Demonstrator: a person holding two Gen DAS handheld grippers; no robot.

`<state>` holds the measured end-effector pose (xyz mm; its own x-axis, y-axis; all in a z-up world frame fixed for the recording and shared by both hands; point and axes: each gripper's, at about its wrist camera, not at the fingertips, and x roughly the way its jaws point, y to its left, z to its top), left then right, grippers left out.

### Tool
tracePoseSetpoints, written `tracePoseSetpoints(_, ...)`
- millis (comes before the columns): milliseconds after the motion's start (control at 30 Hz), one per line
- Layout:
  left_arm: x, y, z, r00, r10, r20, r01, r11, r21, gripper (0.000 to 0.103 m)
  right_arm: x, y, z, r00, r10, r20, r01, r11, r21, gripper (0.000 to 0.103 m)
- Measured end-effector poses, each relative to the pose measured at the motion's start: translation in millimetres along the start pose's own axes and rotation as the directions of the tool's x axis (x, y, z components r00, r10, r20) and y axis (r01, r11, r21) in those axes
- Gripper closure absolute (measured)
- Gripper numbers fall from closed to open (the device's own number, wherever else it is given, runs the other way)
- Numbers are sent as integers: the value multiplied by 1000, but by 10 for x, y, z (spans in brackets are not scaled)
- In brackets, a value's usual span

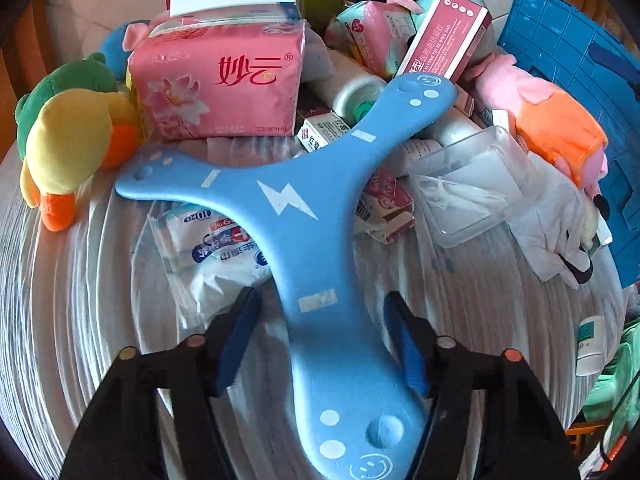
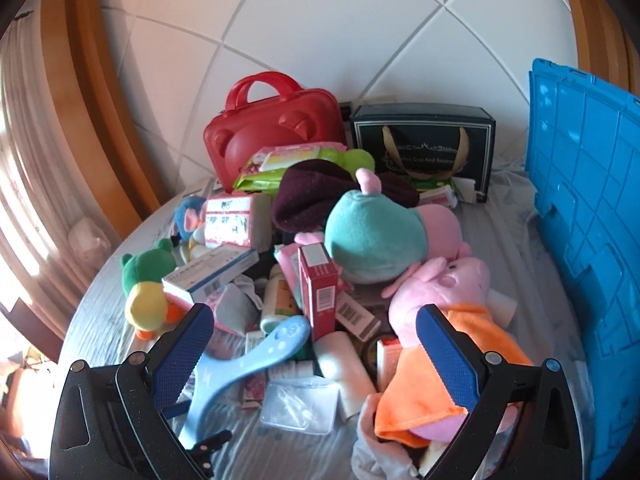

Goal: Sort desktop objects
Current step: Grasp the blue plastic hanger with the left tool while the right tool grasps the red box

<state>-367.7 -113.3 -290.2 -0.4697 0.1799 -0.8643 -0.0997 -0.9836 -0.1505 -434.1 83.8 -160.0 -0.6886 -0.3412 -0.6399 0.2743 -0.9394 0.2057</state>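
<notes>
Desktop objects (image 2: 344,280) crowd a pale wood-grain table (image 2: 104,280) beside white wall tiles (image 2: 320,20).

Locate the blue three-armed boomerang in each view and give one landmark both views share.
Left wrist view: the blue boomerang fills the centre, one arm running down between the left tool's fingers.
Right wrist view: the blue boomerang lies lower left, partly behind the right tool's left finger.
Shared landmark: the green and yellow plush duck, at the left edge in the left wrist view and left of centre in the right wrist view.
</notes>
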Motion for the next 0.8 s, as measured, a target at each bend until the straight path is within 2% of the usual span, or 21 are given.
tracePoseSetpoints(33, -3, 21, 30, 999, -34, -16, 34, 999, -25, 64, 85, -19, -11, 1000, -5, -13, 5, 1000, 4, 0)
tracePoseSetpoints(67, -11, 37, 42, 998, -61, -28, 60, 997, -43, 66, 175, -33, -20, 1000, -8, -25, 8, 1000, 6, 0)
tracePoseSetpoints(167, -40, 8, -4, 998, -51, -44, 51, 999, -4, 68, 455, -56, -18, 998, -17, -53, 18, 999, 27, 0)
tracePoseSetpoints(333, -86, 78, -58, 998, -58, -38, 57, 998, -24, 70, 956, -60, 42, 996, -21, -87, 28, 997, 79, 3)
tracePoseSetpoints(367, -92, 80, -60, 998, -58, -37, 57, 998, -20, 70, 1058, -54, 51, 995, -23, -95, 30, 996, 82, 13)
tracePoseSetpoints(400, -99, 77, -63, 998, -57, -38, 57, 998, -13, 70, 1158, -42, 54, 994, -28, -105, 36, 996, 77, 31)
tracePoseSetpoints(433, -108, 69, -68, 998, -54, -37, 54, 999, -2, 70, 1265, -27, 56, 992, -24, -124, 32, 997, 65, 43)
tracePoseSetpoints(467, -124, 67, -73, 998, -53, -35, 53, 999, 8, 70, 1381, -4, 41, 987, -29, -160, 37, 998, 47, 67)
tracePoseSetpoints(500, -145, 76, -79, 998, -54, -31, 54, 998, 13, 70, 1481, 22, 14, 980, -31, -197, 37, 999, 27, 76)
tracePoseSetpoints(567, -216, 116, -96, 998, -67, -16, 68, 998, 17, 70, 1478, 86, -27, 979, -21, -201, 23, 1000, 7, 78)
tracePoseSetpoints(800, -471, 260, -109, 993, -114, 20, 114, 993, 29, 70, 1011, 229, 85, 995, -1, -97, 0, 1000, -4, 78)
